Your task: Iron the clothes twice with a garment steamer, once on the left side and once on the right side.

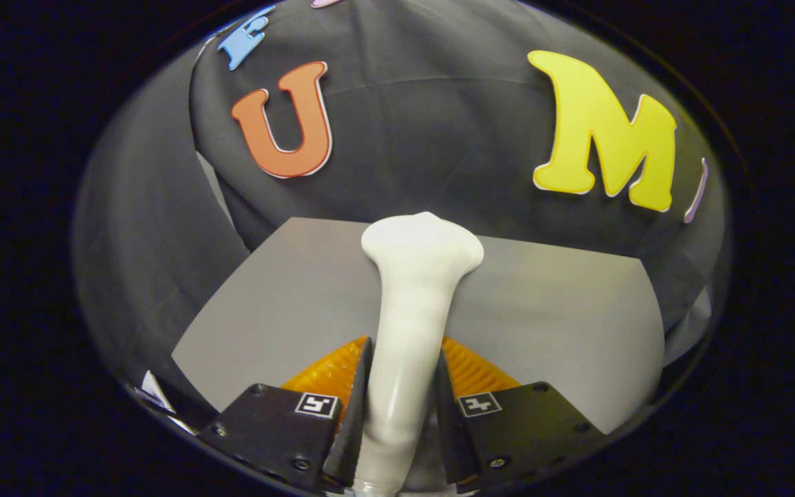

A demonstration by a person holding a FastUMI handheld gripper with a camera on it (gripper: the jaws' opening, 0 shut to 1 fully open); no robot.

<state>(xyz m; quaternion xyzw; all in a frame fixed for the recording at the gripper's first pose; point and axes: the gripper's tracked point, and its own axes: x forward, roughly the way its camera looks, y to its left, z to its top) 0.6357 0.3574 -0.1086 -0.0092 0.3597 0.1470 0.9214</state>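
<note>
Between the fingers of the claw (403, 386) sits the white garment steamer (411, 310), both fingers clamped on its handle, head pointing far over the grey table (549, 310). No clothes ahead of it, so I'd judge both ironing passes are not yet begun.

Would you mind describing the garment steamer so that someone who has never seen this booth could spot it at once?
Start from the flat grey surface set before the black cloth wall. Over it, a smooth white garment steamer runs forward from the gripper, whose two fingers press on either side of its slim handle. It is the one glossy white object, widening beyond the fingers into a broad flared head.
</note>
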